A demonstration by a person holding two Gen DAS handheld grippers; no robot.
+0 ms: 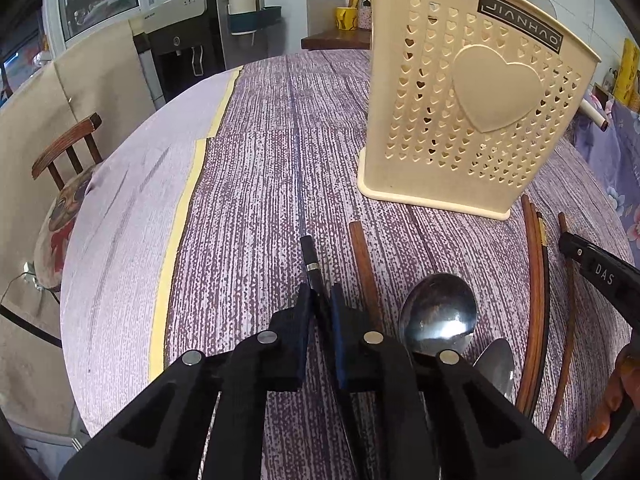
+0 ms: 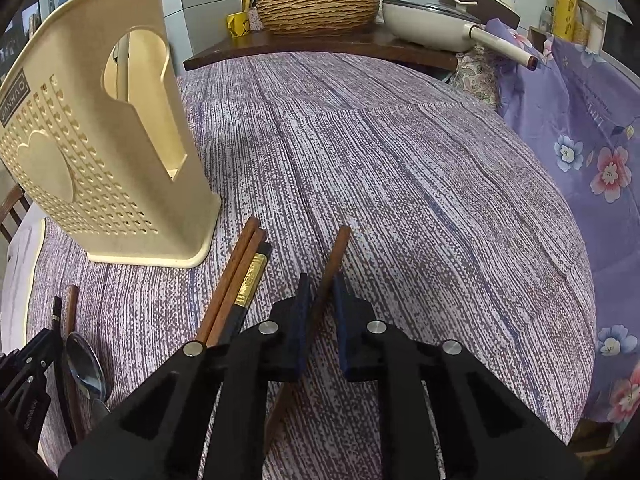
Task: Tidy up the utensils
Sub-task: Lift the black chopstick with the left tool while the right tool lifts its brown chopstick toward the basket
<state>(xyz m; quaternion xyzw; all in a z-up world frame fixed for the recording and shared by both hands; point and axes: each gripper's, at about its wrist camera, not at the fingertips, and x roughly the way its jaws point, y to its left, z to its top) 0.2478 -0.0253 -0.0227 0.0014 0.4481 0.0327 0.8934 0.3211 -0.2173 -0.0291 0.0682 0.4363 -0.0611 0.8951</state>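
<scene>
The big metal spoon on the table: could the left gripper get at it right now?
Probably not yet: the left gripper is closed around a black chopstick. The spoon lies uncovered just to its right, so otherwise the way looks free.

Both wrist views skim low over the table (image 1: pixel 248 184) – sharing the cream holder (image 1: pixel 472 112).

A wooden chair (image 1: pixel 66 148) stands beside the purple-clothed worktop (image 2: pixel 400 168), with a woven basin (image 2: pixel 318 6), a white pan (image 2: pixel 428 26) and a yellow mug (image 1: pixel 346 18) behind.
</scene>
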